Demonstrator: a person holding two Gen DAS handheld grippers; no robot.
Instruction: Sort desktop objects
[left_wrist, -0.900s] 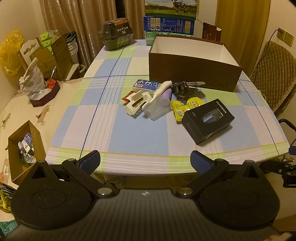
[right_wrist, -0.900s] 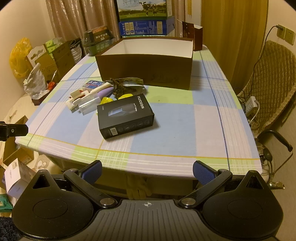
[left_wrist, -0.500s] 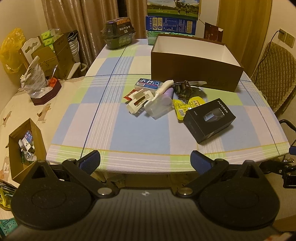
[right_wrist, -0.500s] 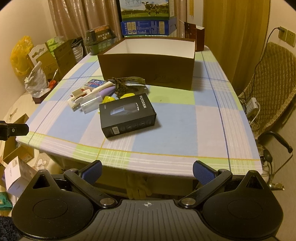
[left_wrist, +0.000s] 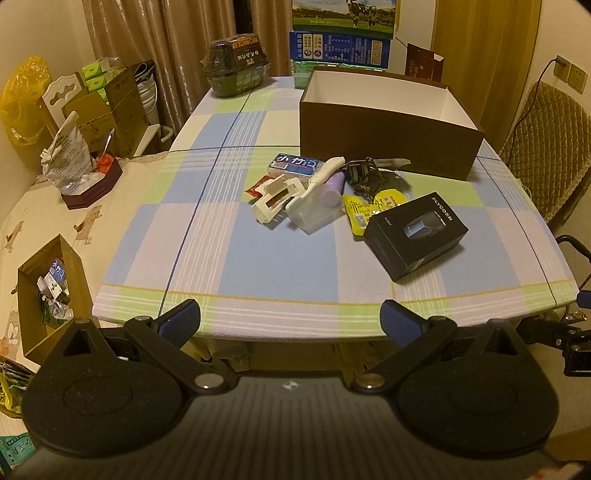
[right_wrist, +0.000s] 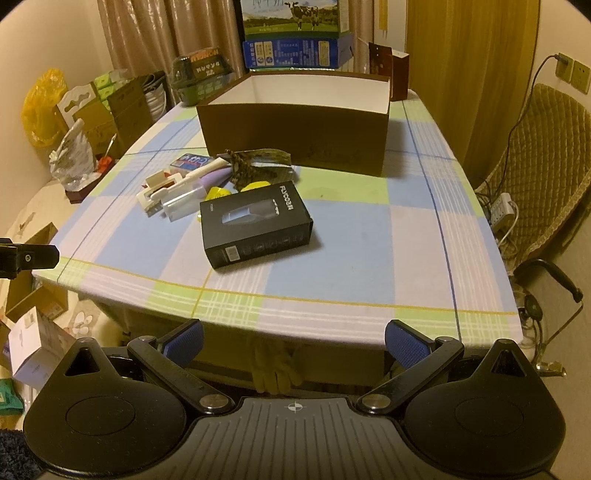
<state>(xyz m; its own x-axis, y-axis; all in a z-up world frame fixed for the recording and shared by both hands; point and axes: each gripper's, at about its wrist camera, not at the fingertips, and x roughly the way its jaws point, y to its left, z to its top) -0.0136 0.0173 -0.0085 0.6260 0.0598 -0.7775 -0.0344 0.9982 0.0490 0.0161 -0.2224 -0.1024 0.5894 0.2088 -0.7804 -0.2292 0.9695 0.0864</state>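
Note:
A checked tablecloth (left_wrist: 280, 258) covers the table (right_wrist: 369, 251). On it lies a black product box (left_wrist: 415, 234) (right_wrist: 255, 224) next to a heap of small things: a white plastic clip (left_wrist: 275, 197), a clear case (left_wrist: 314, 210), a blue packet (left_wrist: 295, 166), yellow sachets (left_wrist: 364, 210) and a dark tangled cord (left_wrist: 364, 175). Behind them stands an open brown box (left_wrist: 388, 122) (right_wrist: 295, 122), white inside. My left gripper (left_wrist: 290, 319) and right gripper (right_wrist: 293, 338) both hang open before the table's near edge, nothing between their fingers.
A dark food container (left_wrist: 238, 64) and stacked cartons (left_wrist: 341, 48) stand at the table's far end. Cardboard boxes (left_wrist: 107, 107) crowd the left side, an open carton (left_wrist: 48, 295) sits on the floor. A quilted chair (right_wrist: 543, 173) is on the right.
Both views have shifted slightly, the table contents sitting a little lower and nearer in the frames. Nothing on the table has moved and both grippers stay open.

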